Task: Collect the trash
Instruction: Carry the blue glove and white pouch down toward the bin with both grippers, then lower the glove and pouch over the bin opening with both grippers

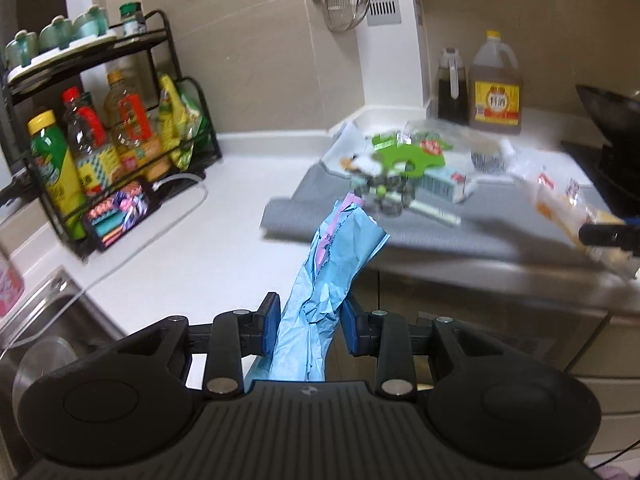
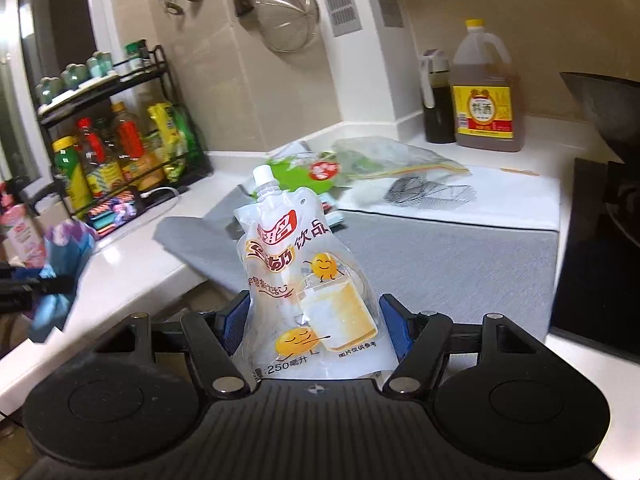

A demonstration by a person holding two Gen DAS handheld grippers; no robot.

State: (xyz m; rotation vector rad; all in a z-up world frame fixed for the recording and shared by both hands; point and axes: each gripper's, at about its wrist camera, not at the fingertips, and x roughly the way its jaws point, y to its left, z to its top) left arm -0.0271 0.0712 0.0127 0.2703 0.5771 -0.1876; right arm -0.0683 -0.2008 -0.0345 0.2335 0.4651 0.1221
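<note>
The left tongs point(image 1: 308, 326) are clamped on a crumpled blue wrapper point(image 1: 320, 280), its pink lining showing near the top; the blue pads press its lower part from both sides, so the paper stands up between them and clear of the counter point(image 1: 192, 240). The right tongs point(image 2: 312, 326) are clamped on a clear drink pouch point(image 2: 304, 280) with a white screw spout, gripped low across its wide body so that the spout points up and away. That grip probably keeps any leftover liquid from running out. Both pieces of trash are thus held in the air at the counter's front edge, one per hand, which suggests they are being carried off together to a bin that is not in view.

Further out, a grey mat point(image 2: 460, 264) lies on the counter, and more rubbish is left at its far side: a green packet point(image 2: 296, 172) and a clear plastic bag point(image 2: 392, 160). In the left view this pile is blurred. Behind it, against the wall, stand a dark bottle point(image 2: 438, 100) and a large jug point(image 2: 486, 96), well apart from the trash. A black rack of bottles point(image 1: 104, 132) sits at the far left beside the sink point(image 1: 60, 320).
</note>
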